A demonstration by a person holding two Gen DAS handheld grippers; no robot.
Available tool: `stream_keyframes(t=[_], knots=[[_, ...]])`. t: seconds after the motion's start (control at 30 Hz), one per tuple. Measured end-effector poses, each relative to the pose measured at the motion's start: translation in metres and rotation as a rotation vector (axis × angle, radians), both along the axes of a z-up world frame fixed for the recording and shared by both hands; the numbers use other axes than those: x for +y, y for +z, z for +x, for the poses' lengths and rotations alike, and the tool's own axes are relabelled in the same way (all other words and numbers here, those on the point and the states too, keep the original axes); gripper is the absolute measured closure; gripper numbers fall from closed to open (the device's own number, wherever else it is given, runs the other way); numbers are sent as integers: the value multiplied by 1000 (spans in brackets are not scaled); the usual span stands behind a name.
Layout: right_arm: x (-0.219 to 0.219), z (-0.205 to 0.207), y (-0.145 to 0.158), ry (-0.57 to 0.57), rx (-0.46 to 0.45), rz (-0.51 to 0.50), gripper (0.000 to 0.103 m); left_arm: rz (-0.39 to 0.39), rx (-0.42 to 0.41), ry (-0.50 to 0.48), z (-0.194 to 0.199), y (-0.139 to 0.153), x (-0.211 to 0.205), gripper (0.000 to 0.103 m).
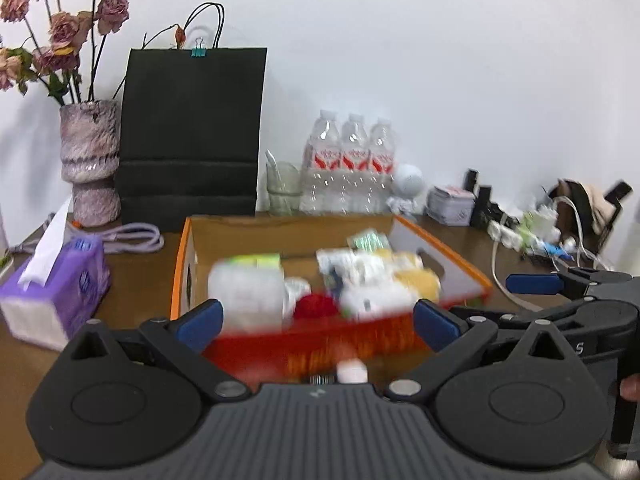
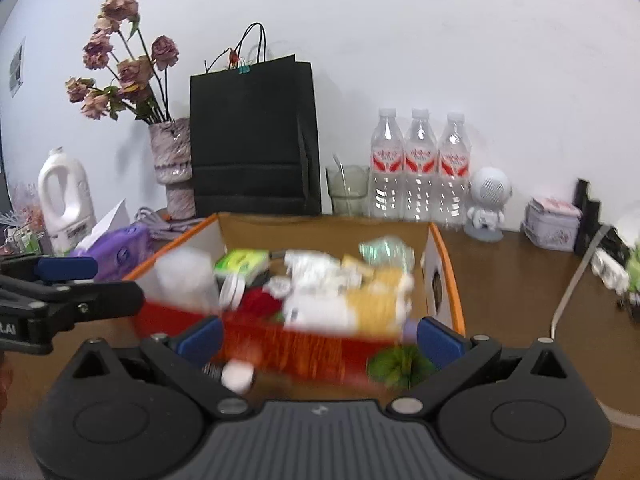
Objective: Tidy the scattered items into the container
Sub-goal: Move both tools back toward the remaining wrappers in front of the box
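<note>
Three water bottles (image 2: 420, 164), one black bag (image 2: 254, 140), one vase (image 2: 172, 160), one box (image 2: 448, 276)

The brown table (image 2: 512, 276) carries a cardboard box (image 2: 320, 230), tissue pack (image 1: 56, 280), vase (image 1: 90, 160) and bottles (image 2: 420, 164).

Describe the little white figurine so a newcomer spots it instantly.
Start at the black paper bag against the wall, then pass right along the three water bottles. Just right of them stands the white astronaut figurine, the only round-headed, legged thing there.
</note>
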State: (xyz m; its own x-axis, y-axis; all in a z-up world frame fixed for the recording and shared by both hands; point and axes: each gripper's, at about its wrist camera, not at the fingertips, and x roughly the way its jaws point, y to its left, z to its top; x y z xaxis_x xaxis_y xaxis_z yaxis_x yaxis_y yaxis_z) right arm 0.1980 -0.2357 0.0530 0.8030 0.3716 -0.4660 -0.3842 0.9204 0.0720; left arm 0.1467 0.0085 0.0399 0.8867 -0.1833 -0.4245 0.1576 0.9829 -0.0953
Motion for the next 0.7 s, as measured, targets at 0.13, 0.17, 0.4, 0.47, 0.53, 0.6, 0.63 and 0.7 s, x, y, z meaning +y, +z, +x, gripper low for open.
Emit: stream_keyframes(t=[0.13,0.17,0.4,0.47,0.53,0.6,0.63,0.7], knots=[[-1,-28,-31,-29,30,-13,0,37,37,25,-28,-35,-2,0],[0,-33,-36,-32,37,-26,0,34,52,31,-32,-43,-1,0],[6,-46,-54,-31,67,-87,0,22,103,84,-36,-61,3,0],[4,-44,-55,-43,82,-84,0,36,107,100,-37,-62,3,0],[2,-43,-56,-58,92,-77,0,51,121,130,-35,-62,2,0],[0,-43,-56,-61,95,-71,0,45,117,147,-36,-62,4,0],[0,-43,-56,-62,96,-71,0,41,113,149,-37,-62,4,0],[0,-42,-56,-60,98,-73,0,42,108,149,-37,-61,4,0]])
